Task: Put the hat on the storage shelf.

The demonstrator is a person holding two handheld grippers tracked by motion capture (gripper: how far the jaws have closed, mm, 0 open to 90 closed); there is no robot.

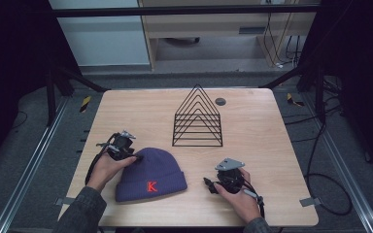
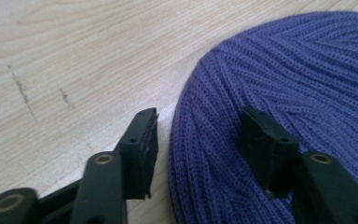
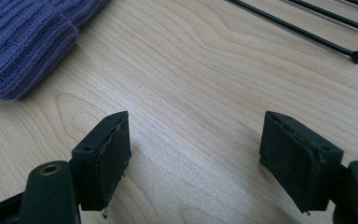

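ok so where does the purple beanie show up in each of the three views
High view: purple beanie lies low and left of centre, red K facing the camera, at the left gripper.
Left gripper view: right half, crown edge between the jaws.
Right gripper view: top left corner, ribbed cuff.
Shared landmark: the wooden tabletop.

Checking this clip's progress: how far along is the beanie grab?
Done: left gripper straddles the crown edge of the purple beanie, one finger on the knit, one on the table. In hand: the pinch, not visibly tight. Left: the lift. Right gripper open, idle.
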